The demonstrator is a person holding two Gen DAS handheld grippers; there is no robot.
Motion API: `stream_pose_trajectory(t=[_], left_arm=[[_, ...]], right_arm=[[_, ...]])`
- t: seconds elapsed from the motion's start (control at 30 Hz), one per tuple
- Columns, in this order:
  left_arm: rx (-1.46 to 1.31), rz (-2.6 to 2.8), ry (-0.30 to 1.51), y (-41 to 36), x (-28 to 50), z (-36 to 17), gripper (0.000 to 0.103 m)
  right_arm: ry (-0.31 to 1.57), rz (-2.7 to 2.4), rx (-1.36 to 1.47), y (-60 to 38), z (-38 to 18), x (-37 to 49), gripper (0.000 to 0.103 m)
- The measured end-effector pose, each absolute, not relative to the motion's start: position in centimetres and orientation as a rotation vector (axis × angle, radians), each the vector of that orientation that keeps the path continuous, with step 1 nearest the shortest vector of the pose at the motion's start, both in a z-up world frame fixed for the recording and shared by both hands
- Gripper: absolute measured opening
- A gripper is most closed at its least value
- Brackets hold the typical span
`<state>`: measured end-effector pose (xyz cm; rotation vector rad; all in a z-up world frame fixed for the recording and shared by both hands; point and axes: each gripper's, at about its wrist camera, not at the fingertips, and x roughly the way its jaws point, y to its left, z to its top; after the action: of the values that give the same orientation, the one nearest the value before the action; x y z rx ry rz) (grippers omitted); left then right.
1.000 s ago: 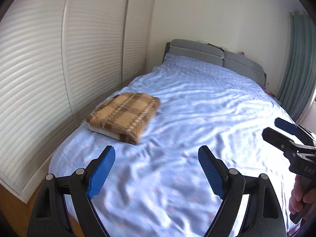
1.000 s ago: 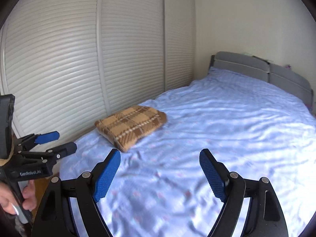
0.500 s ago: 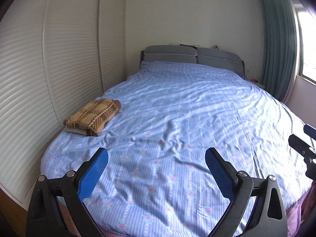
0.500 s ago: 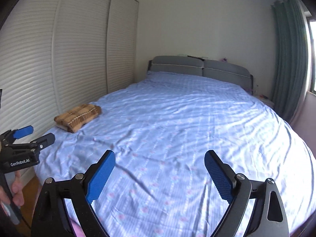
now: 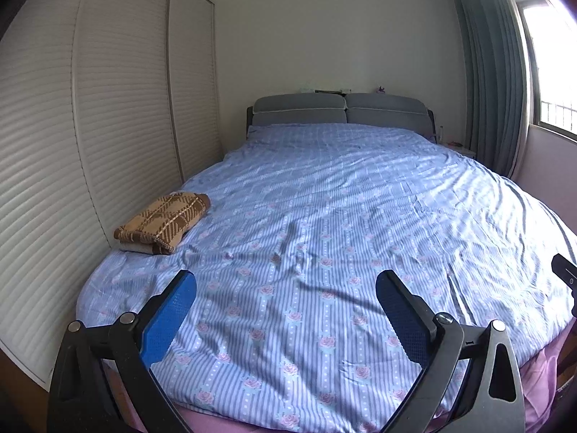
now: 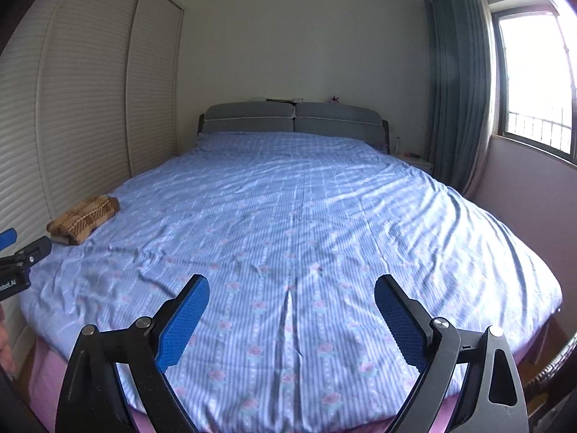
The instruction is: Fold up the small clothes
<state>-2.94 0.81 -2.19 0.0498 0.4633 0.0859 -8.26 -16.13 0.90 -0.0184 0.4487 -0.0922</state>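
Folded brown plaid garment at left on blue bed, left gripper and right gripper jaws apart, just widened, nothing between.

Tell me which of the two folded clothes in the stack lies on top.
The brown plaid one lies on top. The plain beige one sits under it, showing only as a thin pale edge at the near end.

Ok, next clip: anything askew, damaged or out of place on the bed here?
Nothing stands out. The folded brown plaid garment sits neatly near the bed's left edge, atop a paler folded piece. The blue floral sheet is only lightly wrinkled. The left gripper and right gripper are open and empty.
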Motion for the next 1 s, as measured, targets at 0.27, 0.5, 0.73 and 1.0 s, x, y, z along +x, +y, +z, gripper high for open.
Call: stream_pose_trajectory(t=[0.27,0.5,0.73,1.0], left_arm=[[0.086,0.077,0.485,-0.5,-4.4,-2.6,0.102],[0.092,0.065,0.516,-1.2,-4.8,-2.6,0.102],[0.086,0.062,0.555,-1.1,-4.9,-3.2,0.102],[0.083,0.055,0.563,-1.0,-5.0,-3.2,0.102]], right_arm=[[0.431,-0.12,-0.024,-17.1,2.3,-10.3,0.094],[0.463,-0.141,-0.02,-17.4,2.4,-11.1,0.094],[0.482,-0.14,-0.005,-17.7,2.3,-11.4,0.094],[0.486,-0.143,-0.011,-17.8,2.4,-11.6,0.094]])
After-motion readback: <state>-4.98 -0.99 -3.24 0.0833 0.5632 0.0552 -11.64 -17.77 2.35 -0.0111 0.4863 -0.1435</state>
